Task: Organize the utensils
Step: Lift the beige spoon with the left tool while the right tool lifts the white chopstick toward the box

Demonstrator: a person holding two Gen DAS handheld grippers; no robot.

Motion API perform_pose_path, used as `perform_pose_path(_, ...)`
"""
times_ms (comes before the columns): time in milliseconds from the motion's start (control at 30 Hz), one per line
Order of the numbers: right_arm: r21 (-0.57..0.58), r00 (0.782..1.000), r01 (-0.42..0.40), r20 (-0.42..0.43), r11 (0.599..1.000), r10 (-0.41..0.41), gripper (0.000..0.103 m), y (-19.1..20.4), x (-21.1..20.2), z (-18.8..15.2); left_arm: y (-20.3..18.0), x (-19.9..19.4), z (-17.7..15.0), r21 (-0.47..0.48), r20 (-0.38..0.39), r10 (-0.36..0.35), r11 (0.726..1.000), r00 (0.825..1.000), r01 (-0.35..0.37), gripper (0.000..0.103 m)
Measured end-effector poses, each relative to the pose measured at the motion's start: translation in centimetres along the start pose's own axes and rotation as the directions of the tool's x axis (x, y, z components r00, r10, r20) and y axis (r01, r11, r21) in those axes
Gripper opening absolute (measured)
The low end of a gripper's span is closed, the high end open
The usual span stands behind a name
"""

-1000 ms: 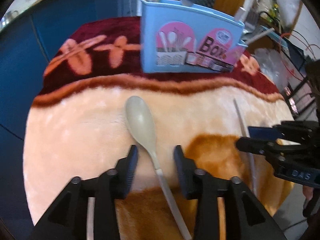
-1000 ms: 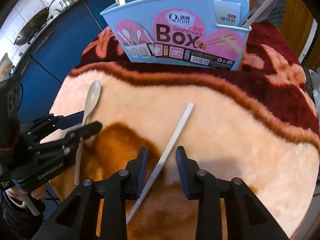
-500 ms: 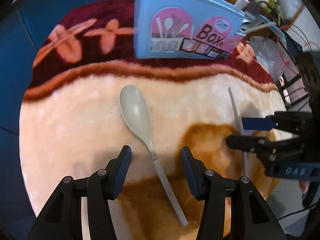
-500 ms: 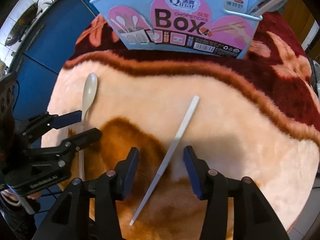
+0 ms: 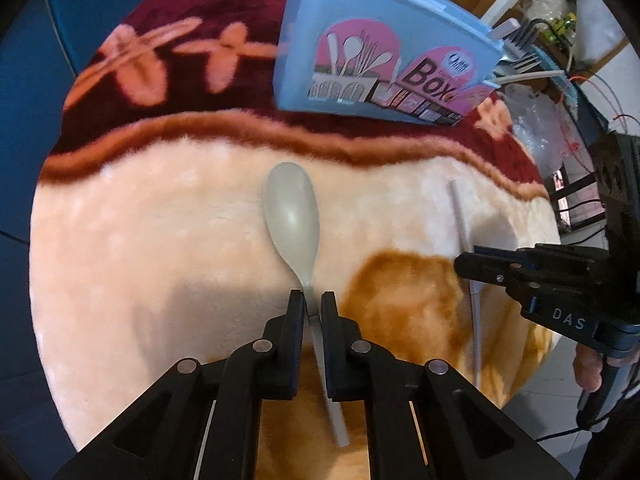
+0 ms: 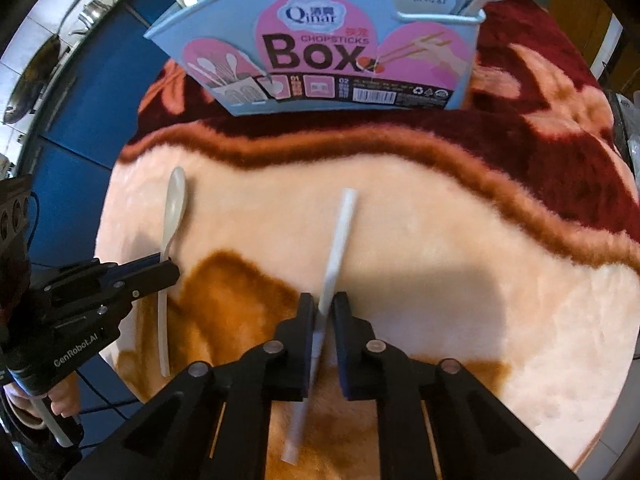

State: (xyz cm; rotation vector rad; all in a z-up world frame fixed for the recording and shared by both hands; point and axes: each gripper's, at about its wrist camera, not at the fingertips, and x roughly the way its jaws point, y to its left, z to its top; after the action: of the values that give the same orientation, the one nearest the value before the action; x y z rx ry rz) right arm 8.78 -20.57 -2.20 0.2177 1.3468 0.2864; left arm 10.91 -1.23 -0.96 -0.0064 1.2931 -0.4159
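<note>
Change, left gripper (image 5: 313,305): jaws wide apart half a second ago, straddling the spoon's neck without touching; now just closed in, pads pressing the neck from both sides.
Change, right gripper (image 6: 323,305): jaws likewise spread half a second ago on either side of the chopstick; now just closed in on it.
Change, utensils: spoon and chopstick lie about where they lay before, on the blanket; holder unmoved at the far edge.
Left claw: nearly pressed together, pinching the thin neck of the pale grey spoon (image 5: 291,216) just near of the bowl; only the neck's width left between the pads.
Spoon: bowl pointing far, toward the holder; handle running near, under the gripper, its end showing between the black arms.
Right claw: nearly pressed together, pinching the white chopstick (image 6: 340,236) at about its middle.
Chopstick: tilted slightly, far end leaning right; near end showing below the jaws.
Resting state: cannot tell whether spoon or chopstick is lifted off the pile or lying on it.
Blanket (image 5: 160,240): fluffy, cream and orange near, dark red with peach pattern far.
Utensil holder (image 6: 320,40): light blue, upright on the red part, far from both grippers; label reads "CHOPSTICKS Box"; handles and a fork rising from its top.
Person's hand (image 6: 60,398): gripping the left gripper's handle, lower left in the right wrist view.
</note>
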Motion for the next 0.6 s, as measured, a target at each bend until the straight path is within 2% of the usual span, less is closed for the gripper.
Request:
perform_pose_path(133, -0.01, 0.995, -0.043, 0.092, 0.999, 0.044, 0.008, -0.6, -1.4, -1.3, -1.0, -1.5, -0.8, 0.033, 0.097, -0.024, 0.999, 0.995, 0.021, 0.006)
perform_pose_path(233, -0.036, 0.98, -0.052, 0.189, 0.998, 0.058, 0.008, -0.9, -2.6, -2.4, -1.9, -2.8, -1.3, 0.062, 0.2, -0.019, 0.998, 0.98, 0.006, 0.006)
perform_pose_path(400, -0.029, 0.942, -0.106, 0.316, 0.994, 0.109, 0.008, -1.9, -4.2, -3.6, -3.2, -4.5, -1.8, 0.082, 0.353, -0.04, 0.997, 0.935, 0.011, 0.006)
perform_pose_path(500, -0.022, 0.918, -0.126, 0.377, 0.992, 0.125, 0.008, -2.8, -5.3, -4.4, -3.5, -5.4, -1.7, 0.088, 0.414, -0.044, 0.996, 0.909, 0.008, 0.006)
perform_pose_path(600, -0.027, 0.885, -0.136, 0.445, 0.99, 0.133, 0.008, -3.0, -6.1, -4.8, -3.9, -6.5, -1.3, 0.089, 0.491, -0.032, 0.996, 0.87, -0.014, 0.006)
